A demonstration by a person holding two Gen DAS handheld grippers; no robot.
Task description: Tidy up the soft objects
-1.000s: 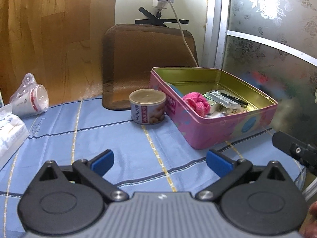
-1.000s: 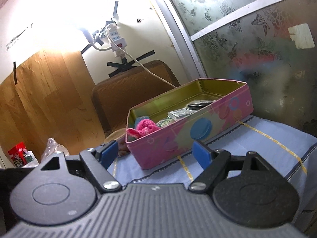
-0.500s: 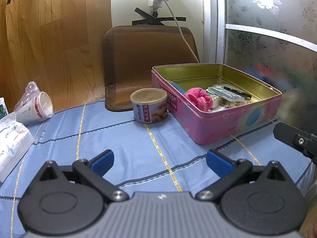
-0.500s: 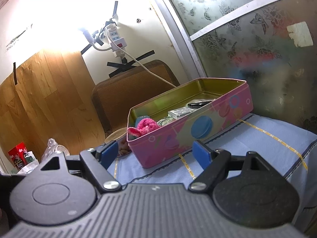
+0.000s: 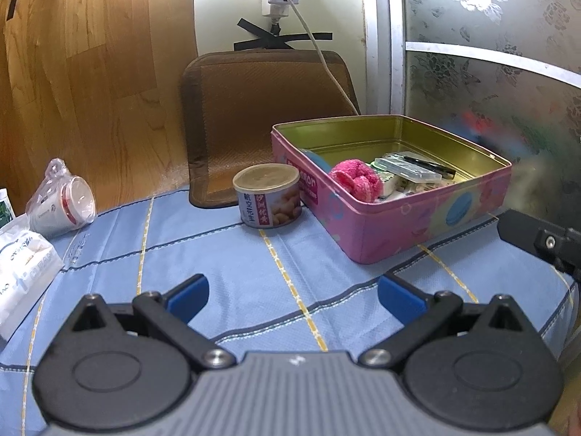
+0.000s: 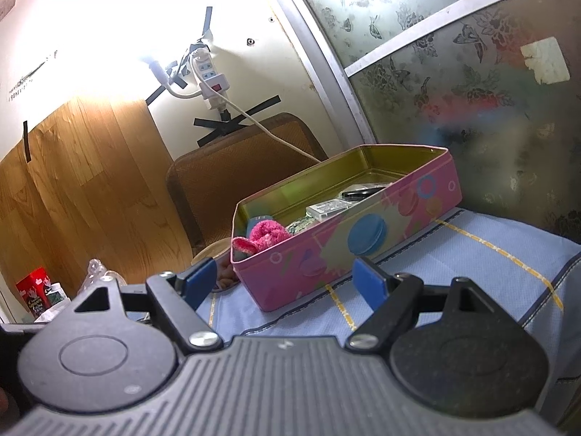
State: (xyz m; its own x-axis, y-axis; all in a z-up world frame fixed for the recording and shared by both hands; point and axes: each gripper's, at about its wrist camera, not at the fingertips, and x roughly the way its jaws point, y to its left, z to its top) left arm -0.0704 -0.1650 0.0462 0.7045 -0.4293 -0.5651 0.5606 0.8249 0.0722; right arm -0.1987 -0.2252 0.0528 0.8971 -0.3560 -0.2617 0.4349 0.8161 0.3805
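A pink fluffy cloth (image 5: 357,184) lay inside an open pink tin box (image 5: 392,232), against the box's near left wall, beside flat packets and a black pen (image 5: 428,162). The left tongs (image 5: 292,296) hung low over the blue checked cloth (image 5: 225,254) covering the bench, with their blue-tipped fingers (image 5: 187,296) wide apart and nothing between them. The fluffy cloth lay well ahead of them and a little to the right. The right tongs (image 6: 285,283) were also spread apart and empty, with the box just ahead of them and the fluffy cloth (image 6: 263,238) showing over the box's near left corner. In the left view, a black part of the right tongs showed at the right edge, near the box's right side.

Compared with a second earlier, the left view had swung slightly, so the box sat a little further right and the wall socket stood higher in the picture. The right view was almost unchanged, and both pairs of tongs had stayed open.

A round can (image 5: 268,196) with a beige lid stood just left of the box, close to it. A brown mat (image 5: 268,116) leaned against the wall behind it. At the far left lay a wrapped paper cup (image 5: 61,207) on its side and a white tissue pack (image 5: 21,269). A white power strip (image 6: 210,76) and black tape crosses were on the cream wall. Wood-grain panelling covered the left wall, and frosted flowered glass stood on the right.
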